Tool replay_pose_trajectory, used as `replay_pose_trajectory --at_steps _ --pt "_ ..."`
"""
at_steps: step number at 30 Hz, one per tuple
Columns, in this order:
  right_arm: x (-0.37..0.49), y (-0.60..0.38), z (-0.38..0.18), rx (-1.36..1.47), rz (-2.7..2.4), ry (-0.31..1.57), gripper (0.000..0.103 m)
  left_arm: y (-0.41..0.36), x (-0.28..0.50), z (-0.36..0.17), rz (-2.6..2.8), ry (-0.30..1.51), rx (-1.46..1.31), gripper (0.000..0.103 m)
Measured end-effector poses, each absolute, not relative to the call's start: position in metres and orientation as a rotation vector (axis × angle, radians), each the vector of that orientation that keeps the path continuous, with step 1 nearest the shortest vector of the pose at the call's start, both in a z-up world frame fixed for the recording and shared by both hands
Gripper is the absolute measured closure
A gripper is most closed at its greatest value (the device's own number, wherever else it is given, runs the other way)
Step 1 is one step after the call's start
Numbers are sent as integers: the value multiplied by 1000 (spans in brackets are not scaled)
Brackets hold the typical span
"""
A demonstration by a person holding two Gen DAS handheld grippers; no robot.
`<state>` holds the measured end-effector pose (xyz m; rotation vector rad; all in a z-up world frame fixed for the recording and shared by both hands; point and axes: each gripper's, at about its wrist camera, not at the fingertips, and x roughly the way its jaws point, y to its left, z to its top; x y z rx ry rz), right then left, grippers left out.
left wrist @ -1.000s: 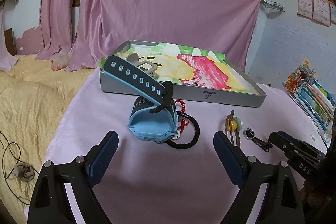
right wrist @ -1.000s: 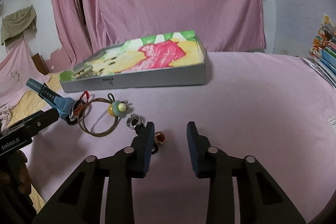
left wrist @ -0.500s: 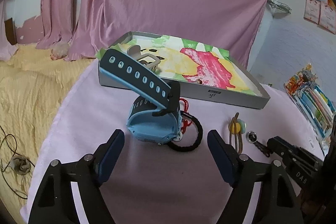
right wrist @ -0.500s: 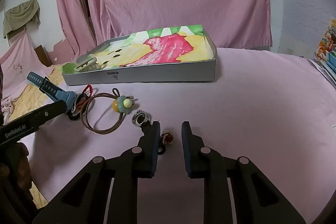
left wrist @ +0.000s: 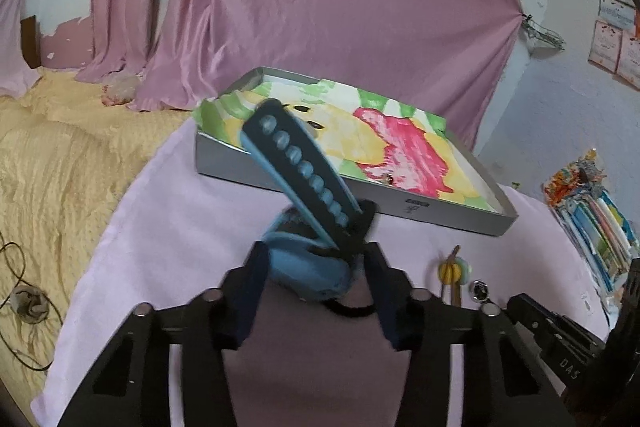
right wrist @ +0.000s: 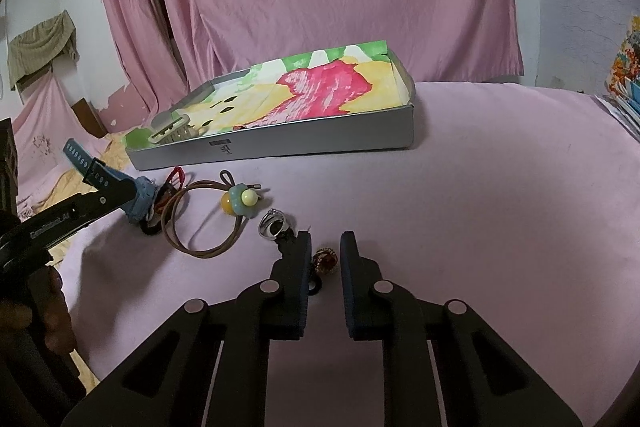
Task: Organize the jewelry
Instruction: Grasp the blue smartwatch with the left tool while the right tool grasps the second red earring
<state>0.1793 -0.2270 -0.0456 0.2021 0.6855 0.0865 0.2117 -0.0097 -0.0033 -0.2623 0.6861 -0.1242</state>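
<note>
Watch [left wrist: 308, 227], 1, blue, sits on the pink cloth [right wrist: 500, 187] just in front of the tray [left wrist: 440, 205], its body between the pads of the left gripper [left wrist: 316, 291], which appear pressed on its sides. Judgement: light; the case is rigid and the best place to hold, while the strap flexes and stands up toward the tray. Right of the watch lie 1 brown hair tie [right wrist: 208, 223] with beads, 1 silver ring [right wrist: 274, 223] and 1 amber-stone ring [right wrist: 325, 259]. The right gripper [right wrist: 325, 263] straddles the amber ring, jaws narrowed but apart from it. Inside the tray: 1 pale clip [right wrist: 170, 131].
</note>
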Motion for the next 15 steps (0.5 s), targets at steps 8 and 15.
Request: replay_pose_trajectory --at_steps 8,15 --pt "176 -226 -46 221 100 684 92 -22 210 -1 -157 674 -219 91" --pt "173 -228 -47 241 118 689 92 -27 205 0 -181 666 -199 98"
